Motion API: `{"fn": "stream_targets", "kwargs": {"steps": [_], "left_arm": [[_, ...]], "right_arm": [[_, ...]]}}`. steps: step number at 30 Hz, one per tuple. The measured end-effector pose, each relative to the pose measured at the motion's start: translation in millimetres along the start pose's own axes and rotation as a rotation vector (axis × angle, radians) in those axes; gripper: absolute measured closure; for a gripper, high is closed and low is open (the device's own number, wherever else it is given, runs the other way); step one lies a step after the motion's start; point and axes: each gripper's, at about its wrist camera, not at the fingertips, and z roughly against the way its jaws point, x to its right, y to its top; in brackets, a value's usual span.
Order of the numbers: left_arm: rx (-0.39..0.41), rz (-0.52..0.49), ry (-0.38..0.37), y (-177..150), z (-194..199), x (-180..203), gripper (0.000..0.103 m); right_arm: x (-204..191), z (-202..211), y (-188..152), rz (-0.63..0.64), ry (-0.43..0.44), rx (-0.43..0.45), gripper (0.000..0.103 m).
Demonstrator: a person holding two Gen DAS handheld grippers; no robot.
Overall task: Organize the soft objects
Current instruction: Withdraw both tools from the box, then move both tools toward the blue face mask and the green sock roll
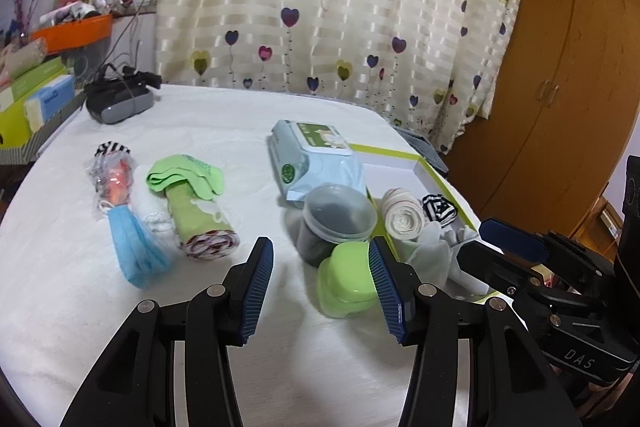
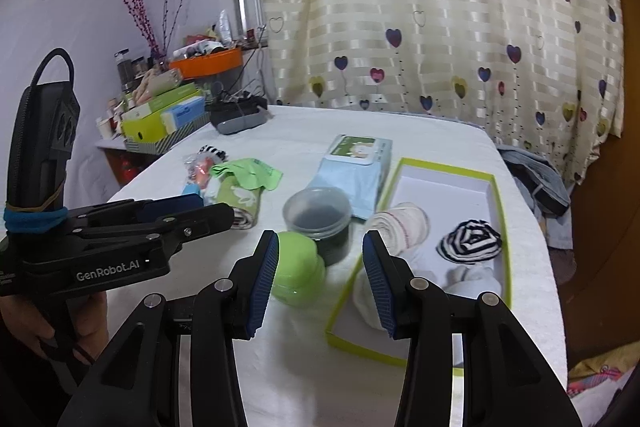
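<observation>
The left gripper (image 1: pixel 320 287) is hovering over the white-covered table (image 1: pixel 200 131) with its blue-padded jaws spread wide and holding nothing; the green lidded container (image 1: pixel 346 285) is lying just past its right finger, whether touching cannot be told. The right gripper (image 2: pixel 320 279) is likewise gaping wide and empty, its left finger overlapping that green container (image 2: pixel 298 273) and its right finger sitting in front of the white cloth (image 2: pixel 368 301) at the near end of the lime-edged box (image 2: pixel 502 211).

Inside the box, a rolled cream towel (image 2: pixel 400 223), a black-and-white striped sock ball (image 2: pixel 470 241) and the white cloth are resting. Outside it, to the left, a blue face mask (image 1: pixel 134 247), a rolled green towel (image 1: pixel 200 219), a light-green cloth (image 1: pixel 184 177) and a plastic-wrapped bundle (image 1: pixel 112 179) are lying on the table. A wet-wipes pack (image 1: pixel 312 159) and a clear jar with dark contents (image 1: pixel 338 215) are sitting beside the box.
</observation>
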Motion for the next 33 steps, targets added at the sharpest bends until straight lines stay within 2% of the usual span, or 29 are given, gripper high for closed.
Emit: {"fn": "stream_targets", "kwargs": {"steps": [7,19,27,33], "left_arm": [[0.003,0.041,0.034,-2.4,4.9,-24.9,0.054],[0.009,0.149,0.156,-2.2,7.9,-85.2,0.054],[-0.046,0.246,0.238,-7.3,-17.6,-130.8,0.054],[-0.088,0.314,0.225,-8.7,-41.1,-148.4,0.053]], "right_arm": [[-9.7,-6.5,3.3,0.013,0.014,-0.011,0.058],[-38.8,-32.2,15.5,0.064,0.069,-0.04,0.058],[-55.9,-58.0,21.1,0.09,0.098,-0.073,0.058],[-66.3,-77.9,26.6,0.102,0.1,-0.103,0.058]]}}
